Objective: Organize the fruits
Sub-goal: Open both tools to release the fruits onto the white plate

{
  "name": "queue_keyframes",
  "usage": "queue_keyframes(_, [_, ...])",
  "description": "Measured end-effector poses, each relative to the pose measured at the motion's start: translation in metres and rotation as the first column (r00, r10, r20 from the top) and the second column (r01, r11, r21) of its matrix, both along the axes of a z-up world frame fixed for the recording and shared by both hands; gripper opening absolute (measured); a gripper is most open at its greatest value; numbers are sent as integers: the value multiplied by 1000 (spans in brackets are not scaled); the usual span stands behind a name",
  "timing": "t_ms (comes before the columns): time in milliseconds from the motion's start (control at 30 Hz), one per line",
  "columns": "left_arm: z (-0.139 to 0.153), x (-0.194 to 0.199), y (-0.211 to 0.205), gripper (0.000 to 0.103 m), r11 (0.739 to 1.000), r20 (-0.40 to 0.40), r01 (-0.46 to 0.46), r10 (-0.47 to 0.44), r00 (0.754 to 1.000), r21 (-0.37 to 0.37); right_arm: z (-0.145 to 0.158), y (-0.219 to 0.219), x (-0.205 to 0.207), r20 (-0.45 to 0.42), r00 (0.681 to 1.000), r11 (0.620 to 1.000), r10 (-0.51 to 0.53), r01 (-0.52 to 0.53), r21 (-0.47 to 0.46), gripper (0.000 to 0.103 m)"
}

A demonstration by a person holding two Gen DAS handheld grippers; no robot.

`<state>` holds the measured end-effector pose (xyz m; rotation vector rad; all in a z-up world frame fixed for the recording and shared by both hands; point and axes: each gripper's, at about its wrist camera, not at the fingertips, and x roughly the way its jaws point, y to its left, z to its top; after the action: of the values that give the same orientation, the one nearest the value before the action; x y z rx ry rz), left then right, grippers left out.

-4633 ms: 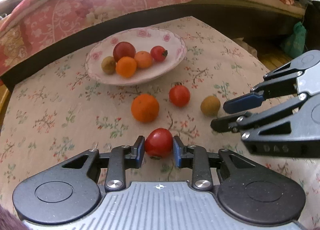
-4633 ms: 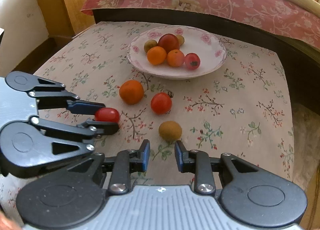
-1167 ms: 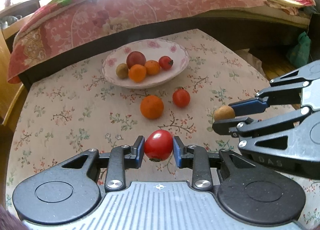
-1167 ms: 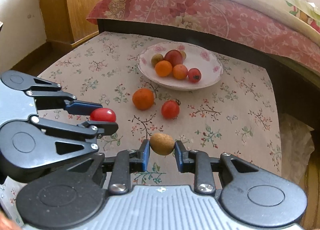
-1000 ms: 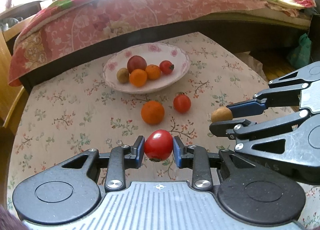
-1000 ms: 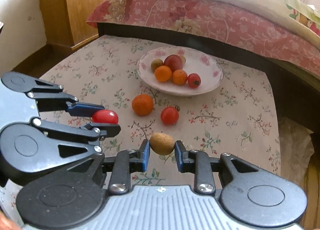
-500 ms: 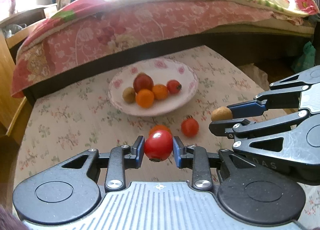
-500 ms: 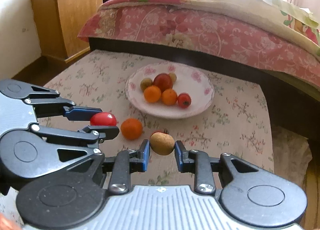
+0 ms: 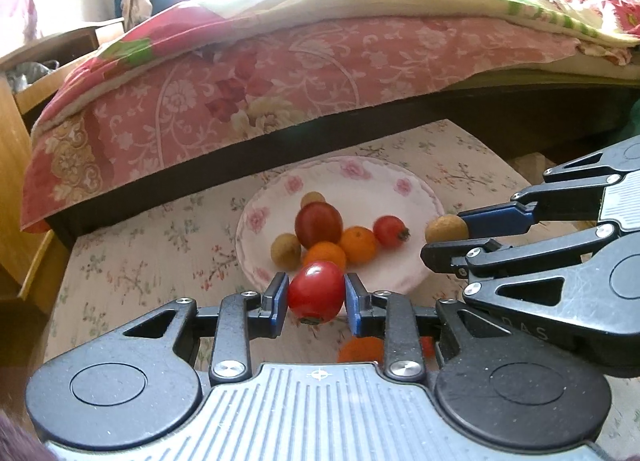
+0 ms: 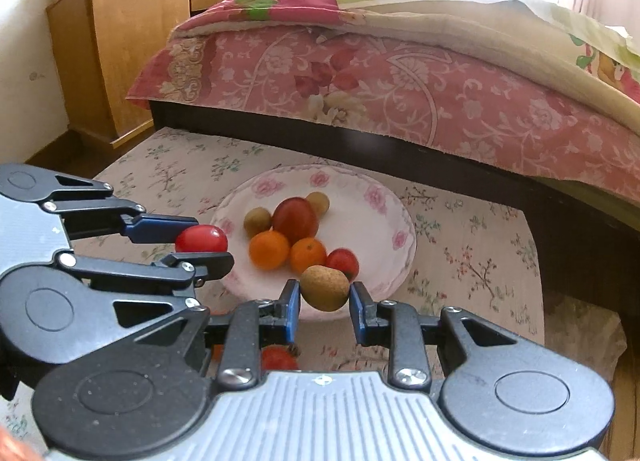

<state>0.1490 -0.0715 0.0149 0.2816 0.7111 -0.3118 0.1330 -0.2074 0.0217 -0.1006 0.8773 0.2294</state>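
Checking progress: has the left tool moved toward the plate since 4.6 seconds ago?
Yes. The left tool, gripping the red tomato, has advanced to the plate, whose near rim it now overlaps.

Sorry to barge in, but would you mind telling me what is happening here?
A person is gathering fruit into the floral plate. The left tool grips a red tomato and the right tool grips a small brown fruit, both held near the plate. An orange sits on the cloth below.

A big bed [image 10: 400, 73] with a pink flowery blanket [image 9: 280, 73] fills the back. A wooden cupboard [image 10: 120, 41] stands by the white wall [image 10: 28, 61]. Bright sun pours in above the bed.
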Motion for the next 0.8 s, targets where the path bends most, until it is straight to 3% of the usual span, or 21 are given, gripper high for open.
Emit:
queue_keyframes(333, [-9,33,-2,36,1000,-15,-25,25,1000,1,-14,-3,35,6,1000,1000,2,-2,-8,30])
queue_keyframes(800, [-19,43,-4,38,1000,-25,-25,25,999,14,-25,-2,56,18,1000,999,13,-13,-29,30])
